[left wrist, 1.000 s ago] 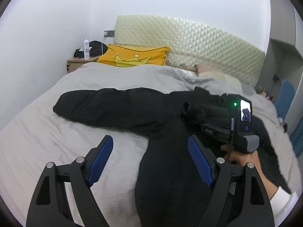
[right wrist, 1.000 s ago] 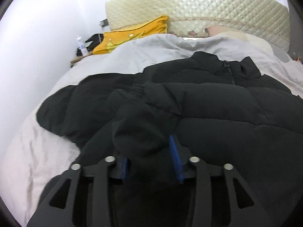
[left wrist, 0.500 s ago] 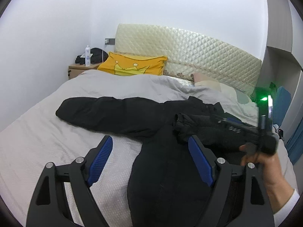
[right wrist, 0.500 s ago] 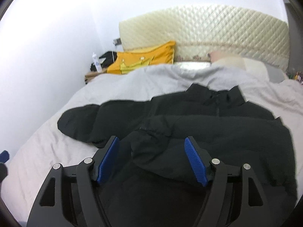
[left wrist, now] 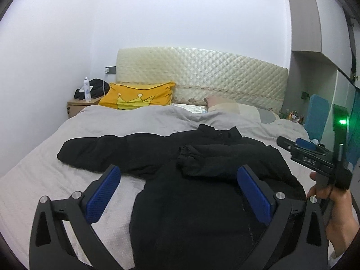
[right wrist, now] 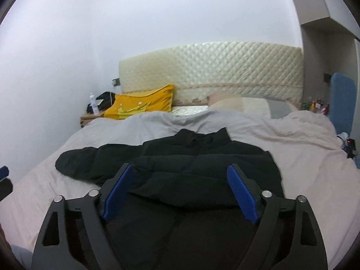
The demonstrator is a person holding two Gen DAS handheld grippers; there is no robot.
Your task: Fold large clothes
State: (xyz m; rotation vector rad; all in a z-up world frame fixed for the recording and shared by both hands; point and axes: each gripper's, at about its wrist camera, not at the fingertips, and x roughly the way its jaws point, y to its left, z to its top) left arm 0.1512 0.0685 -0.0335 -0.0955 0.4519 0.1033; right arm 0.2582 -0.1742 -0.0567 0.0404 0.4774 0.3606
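A black puffer jacket [left wrist: 202,193] [right wrist: 191,180] lies on the grey duvet of the bed [left wrist: 45,157]. Its right sleeve [left wrist: 225,159] is folded across the chest; the left sleeve [left wrist: 101,150] stretches out to the left. My left gripper [left wrist: 180,193] hovers above the jacket's lower body, its jaws opening wide with nothing pressed between the blue pads. My right gripper [right wrist: 180,193] hangs above the folded sleeve, jaws also opening and holding nothing. In the left wrist view the right gripper [left wrist: 290,144] appears at the right edge, held by a hand [left wrist: 333,207].
A quilted cream headboard [left wrist: 202,76] stands at the far end, with a yellow crown pillow [left wrist: 137,99] and a beige pillow [left wrist: 225,103] in front. A nightstand [left wrist: 78,105] with a white bottle sits far left. Blue items and clutter line the right side [right wrist: 342,103].
The right gripper let go of the folded sleeve, opened and pulled up and back. The left gripper also rose and drew back, opening wider. The sleeve stays across the chest.
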